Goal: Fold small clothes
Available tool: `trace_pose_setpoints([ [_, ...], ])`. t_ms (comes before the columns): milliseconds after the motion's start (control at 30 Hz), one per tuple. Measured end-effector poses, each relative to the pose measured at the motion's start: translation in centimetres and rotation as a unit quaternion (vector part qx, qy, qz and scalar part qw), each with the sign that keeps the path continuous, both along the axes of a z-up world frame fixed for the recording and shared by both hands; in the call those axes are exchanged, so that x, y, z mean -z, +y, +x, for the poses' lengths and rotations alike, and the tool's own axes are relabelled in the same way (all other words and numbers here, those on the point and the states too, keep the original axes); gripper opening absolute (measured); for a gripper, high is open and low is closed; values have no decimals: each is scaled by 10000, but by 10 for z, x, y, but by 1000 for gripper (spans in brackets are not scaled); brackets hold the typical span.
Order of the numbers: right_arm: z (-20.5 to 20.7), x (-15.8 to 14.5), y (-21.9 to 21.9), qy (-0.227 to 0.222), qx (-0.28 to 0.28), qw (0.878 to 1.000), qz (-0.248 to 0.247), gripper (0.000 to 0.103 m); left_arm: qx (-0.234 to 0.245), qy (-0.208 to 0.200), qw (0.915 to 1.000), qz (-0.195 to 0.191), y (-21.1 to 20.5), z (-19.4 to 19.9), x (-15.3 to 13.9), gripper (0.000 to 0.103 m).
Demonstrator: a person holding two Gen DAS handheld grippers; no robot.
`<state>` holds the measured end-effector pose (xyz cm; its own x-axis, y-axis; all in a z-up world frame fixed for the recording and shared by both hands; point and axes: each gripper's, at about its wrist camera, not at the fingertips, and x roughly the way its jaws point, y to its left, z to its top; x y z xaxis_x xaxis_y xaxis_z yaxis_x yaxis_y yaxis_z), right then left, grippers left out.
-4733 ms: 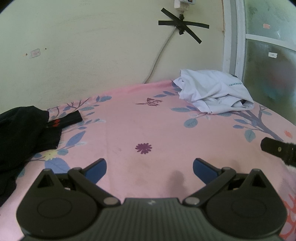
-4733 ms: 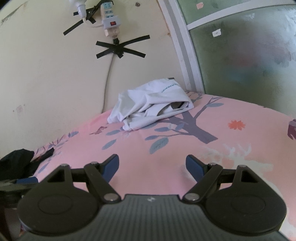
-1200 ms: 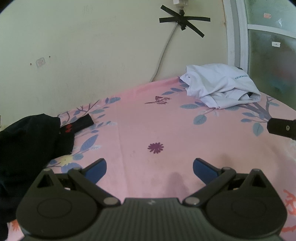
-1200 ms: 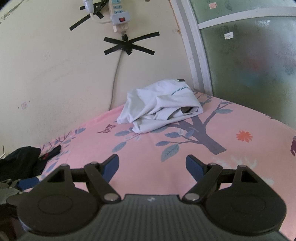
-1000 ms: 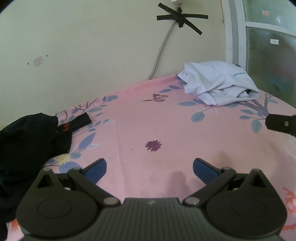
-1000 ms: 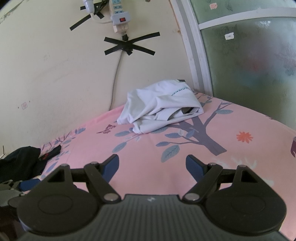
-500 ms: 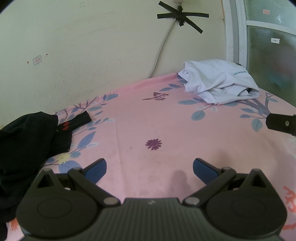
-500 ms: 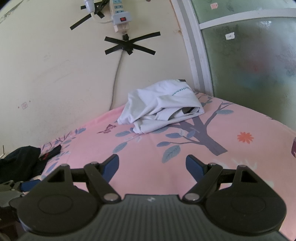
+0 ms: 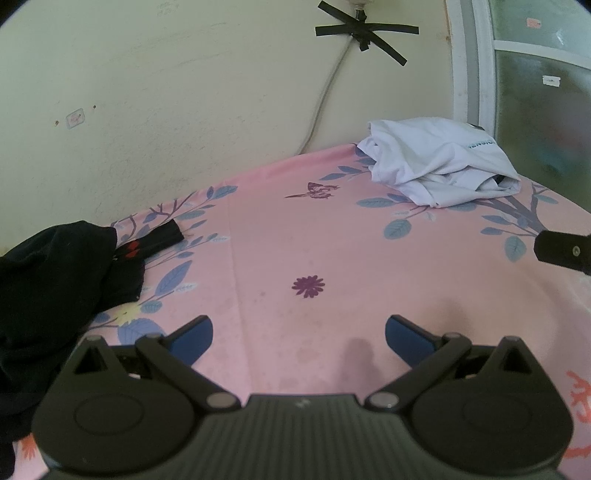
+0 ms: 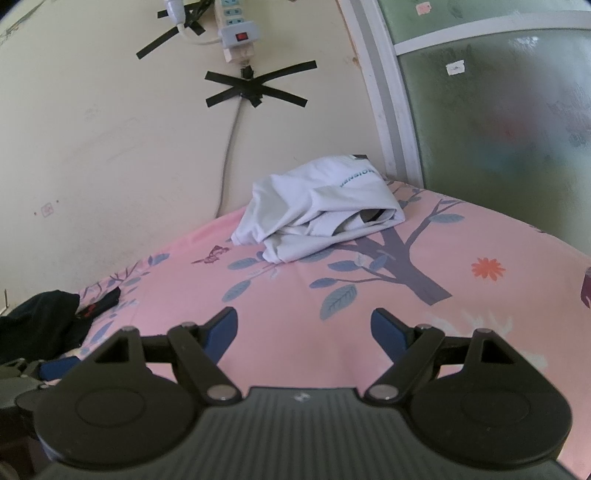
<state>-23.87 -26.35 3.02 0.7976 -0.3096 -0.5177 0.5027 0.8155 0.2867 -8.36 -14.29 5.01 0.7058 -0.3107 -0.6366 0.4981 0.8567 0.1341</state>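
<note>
A crumpled white garment lies at the far right of the pink bed, near the window; it also shows in the right wrist view. A heap of black clothes lies at the left edge of the bed, also seen in the right wrist view. My left gripper is open and empty above the middle of the bed. My right gripper is open and empty, well short of the white garment. Part of the right gripper shows at the right edge of the left wrist view.
The pink floral bedsheet covers the bed. A cream wall stands behind it, with a taped cable and a power strip. A frosted window is at the right.
Both grippers stay open and empty. The views have shifted only slightly; the clothes have not moved.
</note>
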Motion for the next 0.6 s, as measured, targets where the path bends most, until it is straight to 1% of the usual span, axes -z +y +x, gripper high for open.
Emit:
trace_pose_setpoints([
  [600, -1, 0, -1, -8, 17, 10000, 1, 78, 3, -19, 10000, 19, 2, 1, 0, 103],
])
